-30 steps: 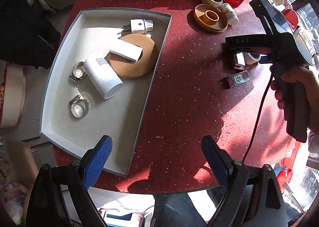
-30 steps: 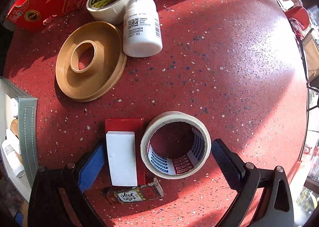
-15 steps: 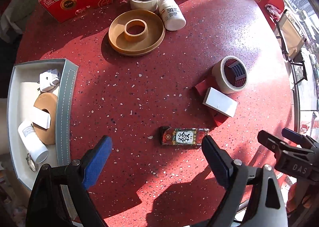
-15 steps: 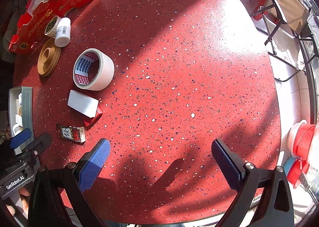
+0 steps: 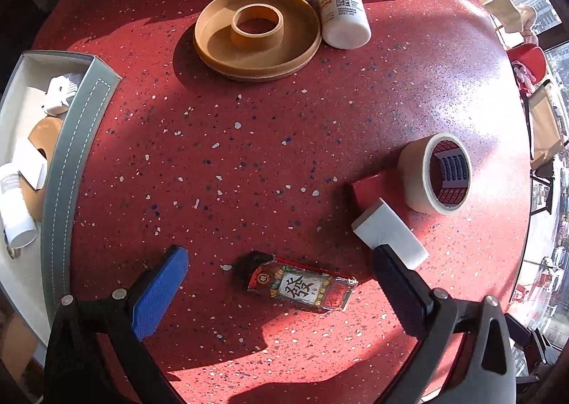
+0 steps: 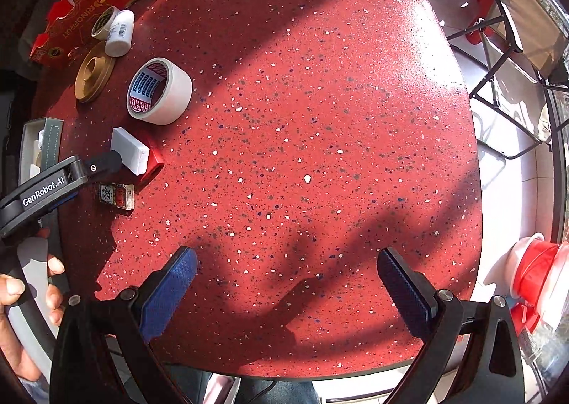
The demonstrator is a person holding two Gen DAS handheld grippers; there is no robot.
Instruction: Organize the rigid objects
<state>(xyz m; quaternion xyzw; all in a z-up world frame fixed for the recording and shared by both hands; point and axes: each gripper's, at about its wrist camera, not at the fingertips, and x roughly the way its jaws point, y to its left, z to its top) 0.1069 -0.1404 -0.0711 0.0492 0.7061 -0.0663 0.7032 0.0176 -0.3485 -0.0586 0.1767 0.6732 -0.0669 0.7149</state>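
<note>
I'm over the round red speckled table (image 5: pixel 284 141), and the grey open tray (image 5: pixel 67 155) at its left edge already holds sorted pieces, so loose items go there. Well right of the tray, the small dark printed packet (image 5: pixel 302 285) lies flat between my left gripper (image 5: pixel 281 276)'s fingers; the jaws are opening wide, pads clear of it, nothing grasped, set to straddle it. My right gripper (image 6: pixel 288 279) hangs released over bare table, out of the way. Against a second ago, I've swung from above the tray to above the packet.
</note>
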